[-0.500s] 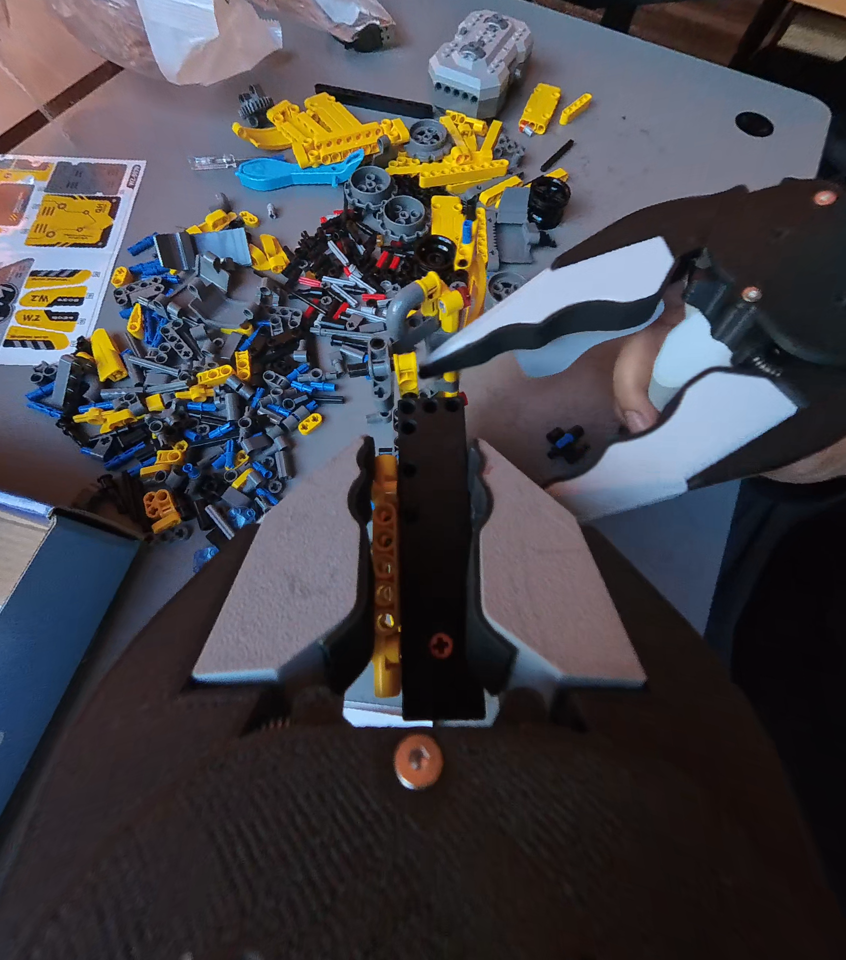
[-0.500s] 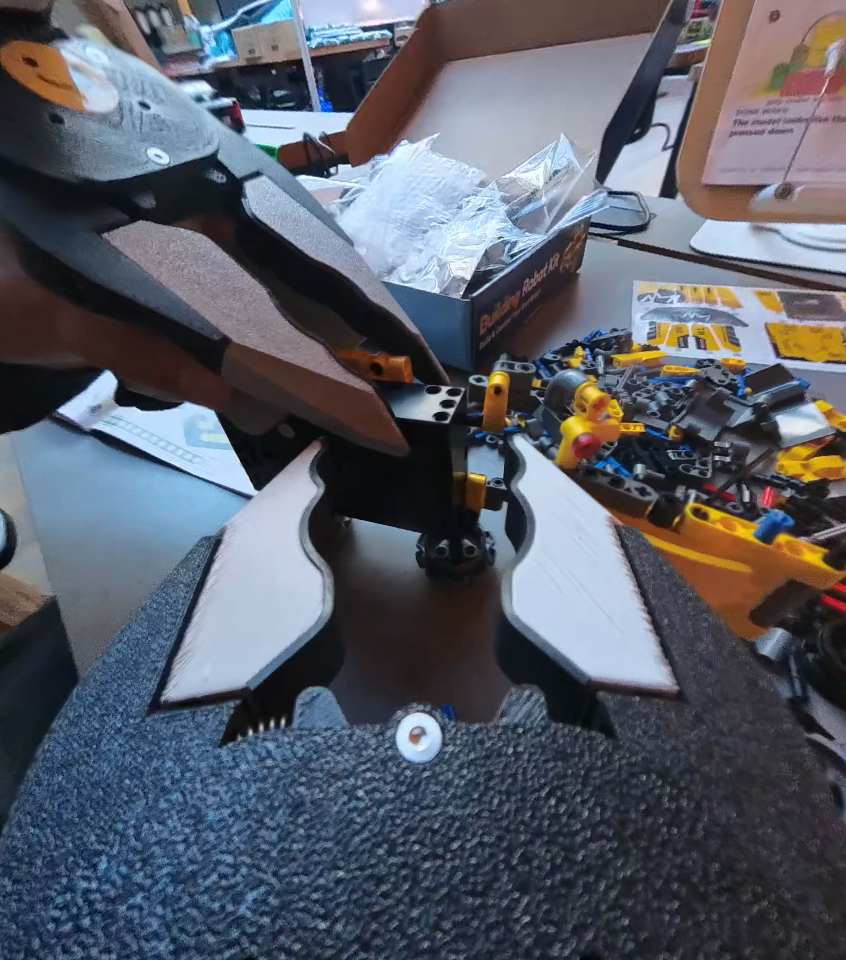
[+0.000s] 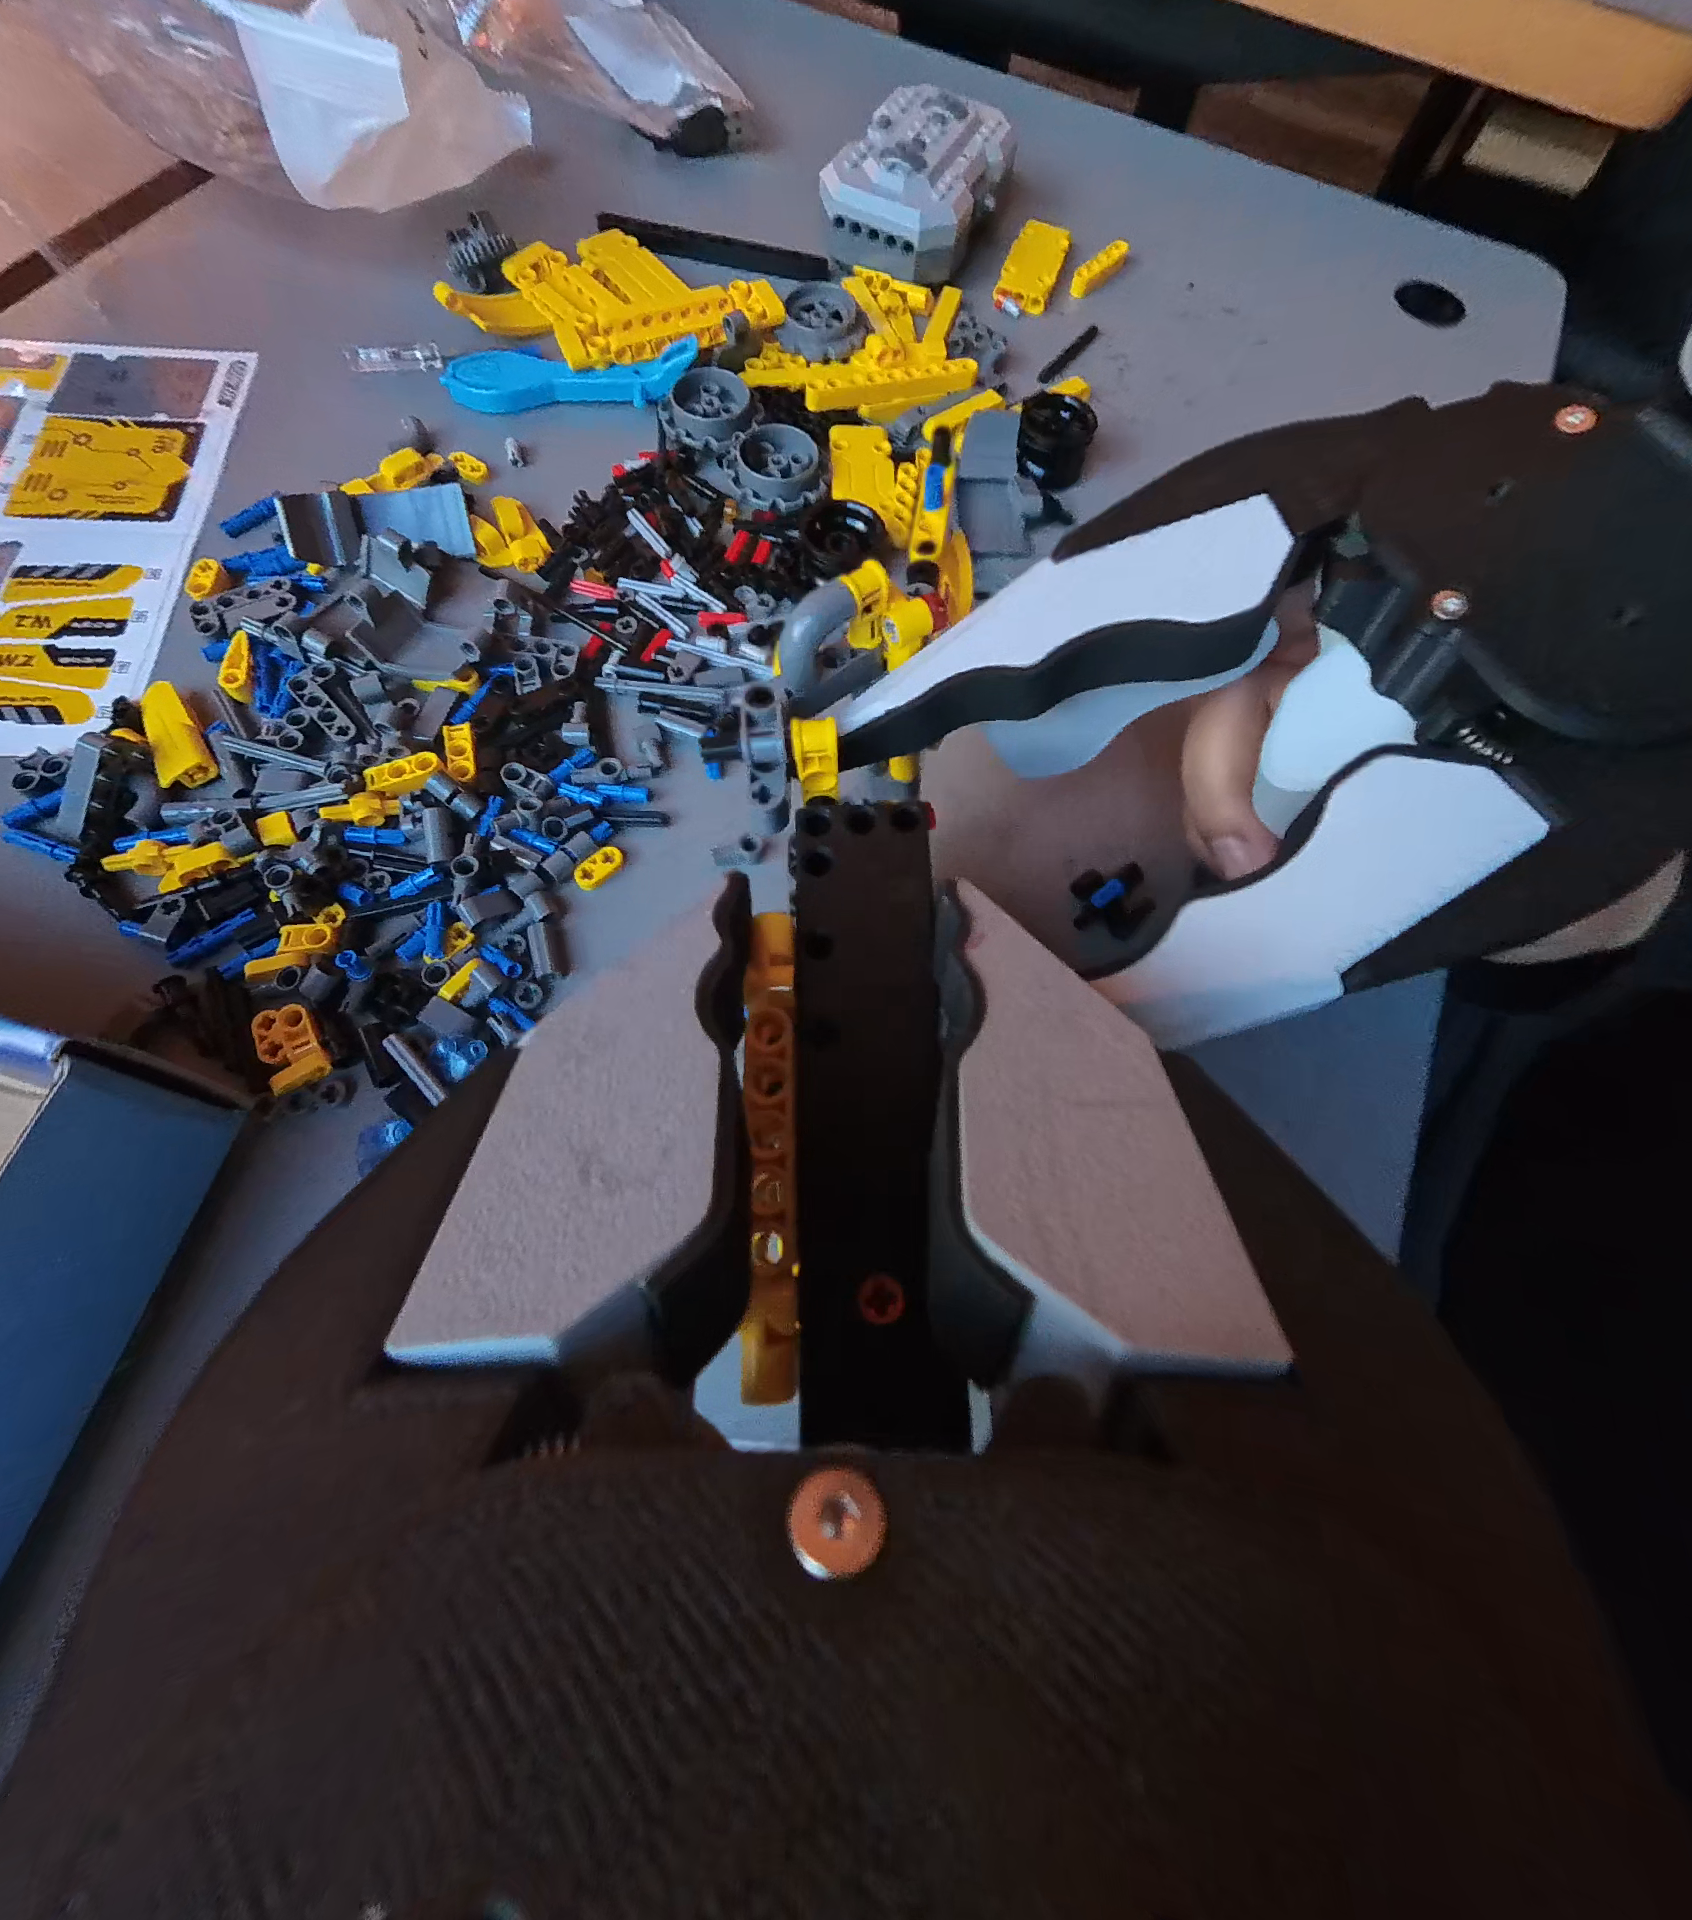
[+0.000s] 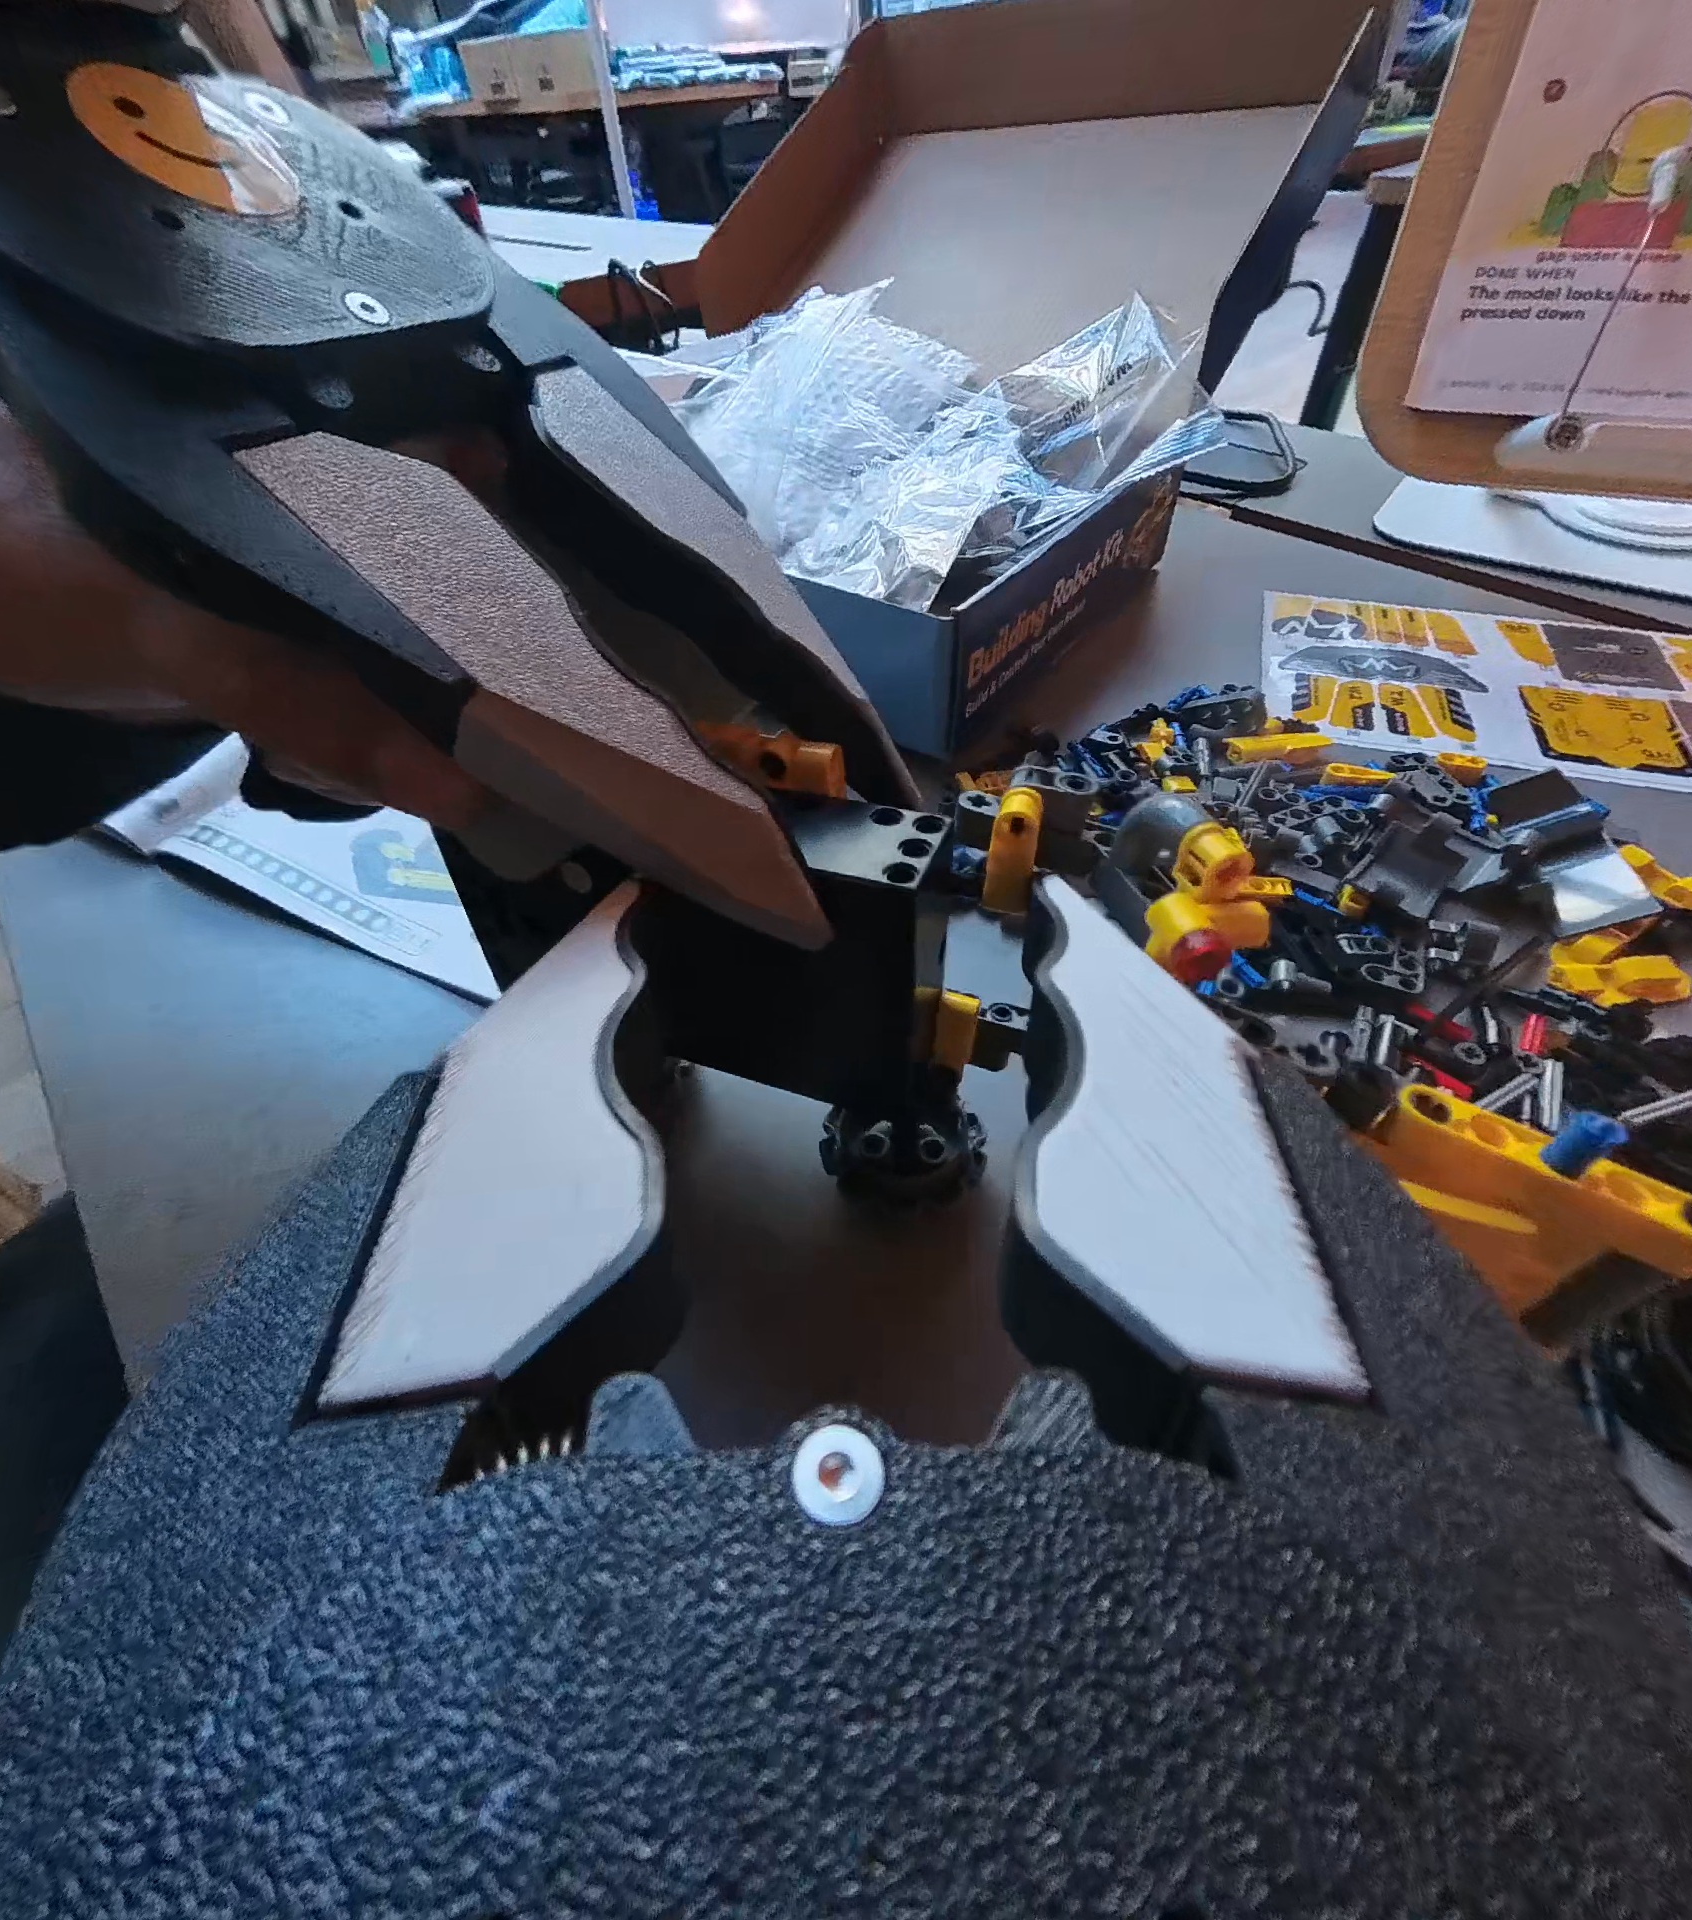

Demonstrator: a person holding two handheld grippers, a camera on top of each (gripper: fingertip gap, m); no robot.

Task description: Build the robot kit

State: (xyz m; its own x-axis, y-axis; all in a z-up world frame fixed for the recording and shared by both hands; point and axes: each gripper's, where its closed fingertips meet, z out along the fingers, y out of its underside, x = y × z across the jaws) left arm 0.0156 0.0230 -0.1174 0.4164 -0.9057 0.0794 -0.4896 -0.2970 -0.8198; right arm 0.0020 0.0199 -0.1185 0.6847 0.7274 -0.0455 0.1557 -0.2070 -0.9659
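Observation:
My left gripper [image 3: 842,904] is shut on a long black block [image 3: 863,1039], with a yellow holed beam [image 3: 769,1091] clamped beside it. The block's far end sticks out over the grey table [image 3: 1289,312]. My right gripper [image 4: 837,899] is open, with one finger on either side of that black block [image 4: 821,977]. In the left wrist view the right gripper [image 3: 977,862] comes in from the right, and its upper fingertip is at a small yellow connector [image 3: 816,758]. A black round gear piece [image 4: 899,1158] hangs under the block. The left gripper [image 4: 800,831] comes in from the upper left.
A pile of yellow, black, grey and blue parts [image 3: 509,727] lies ahead. There is also a grey motor block [image 3: 915,166], a blue tool [image 3: 551,379], a sticker sheet [image 3: 42,520] and a small black and blue piece [image 3: 1112,894]. A box with plastic bags [image 4: 977,499] and a page on a stand [image 4: 1600,260] stand behind. Less than 4 cm separates the two grippers' tips.
Hardly anything: the left gripper has shifted slightly with the block still in it. The right gripper stays open around the block's end.

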